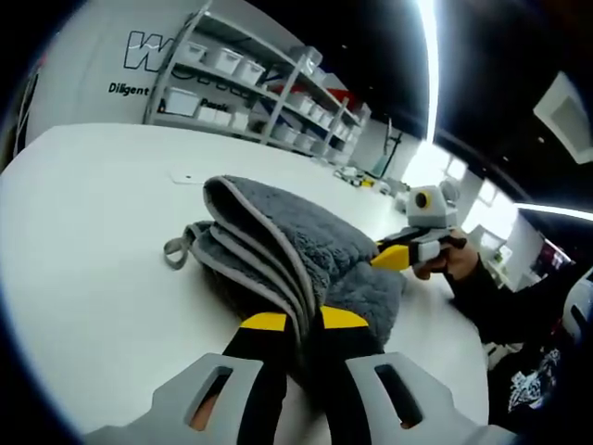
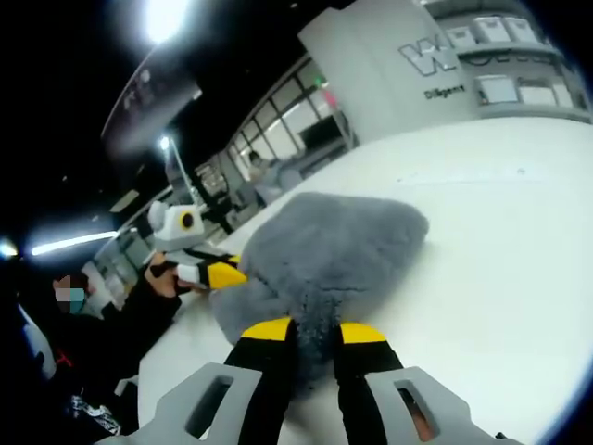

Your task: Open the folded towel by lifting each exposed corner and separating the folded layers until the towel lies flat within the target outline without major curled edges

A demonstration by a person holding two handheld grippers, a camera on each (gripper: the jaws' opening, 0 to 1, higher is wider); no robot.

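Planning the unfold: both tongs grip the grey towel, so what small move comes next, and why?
Probably draw the two tongs apart: the left tongs pinch the layered edges of the folded grey towel, and the right tongs hold its opposite end, so spreading should separate the layers.

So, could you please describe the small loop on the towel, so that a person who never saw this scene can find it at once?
Start from the white table and find the folded grey towel lying on it. At the towel's end away from the two hand-held grippers, a small grey loop lies flat on the table. It is the one thin open ring; everything else is thick, fluffy layers with pale edging.
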